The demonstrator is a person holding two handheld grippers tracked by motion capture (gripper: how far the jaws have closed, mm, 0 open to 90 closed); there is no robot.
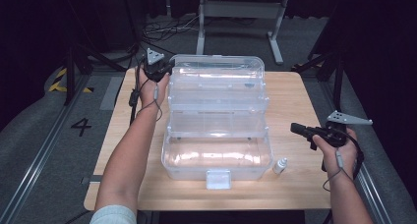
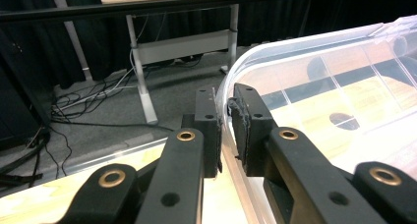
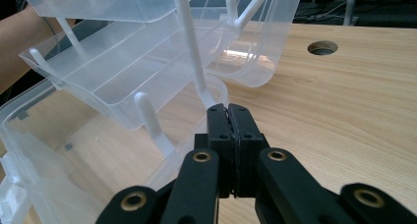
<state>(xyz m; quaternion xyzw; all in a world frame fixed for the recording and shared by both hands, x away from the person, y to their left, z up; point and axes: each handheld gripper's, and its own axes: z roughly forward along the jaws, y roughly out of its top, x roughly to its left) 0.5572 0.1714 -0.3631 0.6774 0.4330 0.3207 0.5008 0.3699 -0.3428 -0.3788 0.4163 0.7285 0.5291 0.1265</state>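
A clear plastic tiered box stands open in the middle of the wooden table, its trays stepped back toward the raised lid. My left gripper is at the lid's far left corner. In the left gripper view its jaws are shut on the lid's curved rim, which runs between the pads. My right gripper hovers to the right of the box, shut and empty. The right gripper view shows its pads pressed together, pointing at the box's tray arms.
A small white dropper bottle stands on the table by the box's front right corner. The box's front latch faces the near edge. A cable hole is in the tabletop. Bare wood lies right of the box.
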